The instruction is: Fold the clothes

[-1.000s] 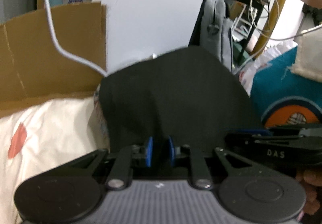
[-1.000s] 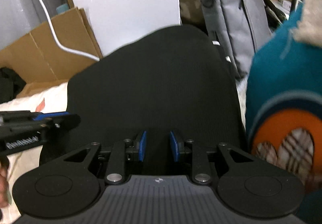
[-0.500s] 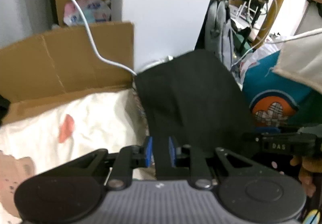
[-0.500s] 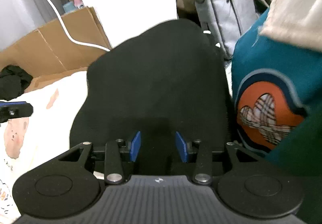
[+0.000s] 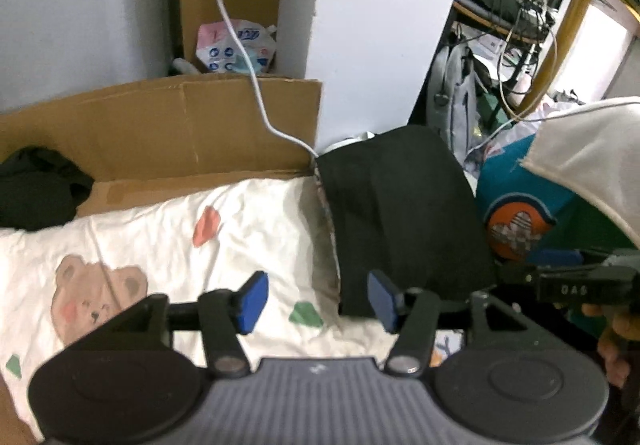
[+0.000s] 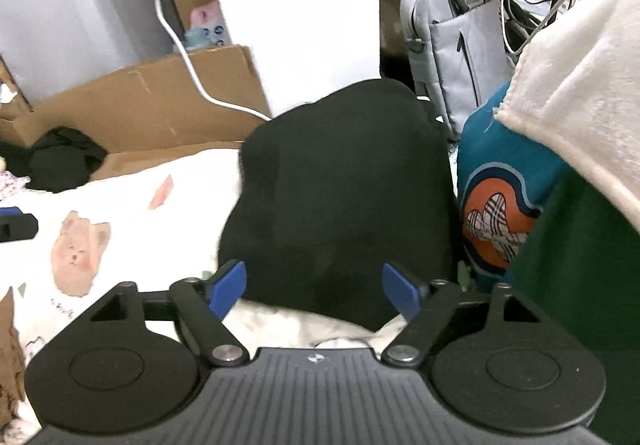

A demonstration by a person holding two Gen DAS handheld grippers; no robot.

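A folded black garment [image 5: 400,205] [image 6: 344,197] lies at the far right of a white bear-print sheet [image 5: 160,245] [image 6: 100,229]. My left gripper [image 5: 316,299] hovers above the garment's near left edge, its jaws opening, nothing between the blue pads. My right gripper [image 6: 314,287] hangs over the garment's near edge, jaws opening wide, and the cloth lies below them, free of the pads. The right gripper's body [image 5: 568,285] shows at the right of the left wrist view, and the left gripper's tip [image 6: 16,223] at the left edge of the right wrist view.
Flattened cardboard [image 5: 160,133] stands behind the sheet with a white cable [image 5: 248,77] hanging over it. A second dark garment [image 6: 64,157] lies at the far left. A teal cushion [image 6: 500,213] and a cream blanket [image 6: 580,97] crowd the right. A grey backpack [image 6: 456,37] stands behind.
Both grippers have let go of the black garment, opened and risen back from it. The garment now lies folded on the sheet, and more of the sheet has come into view.
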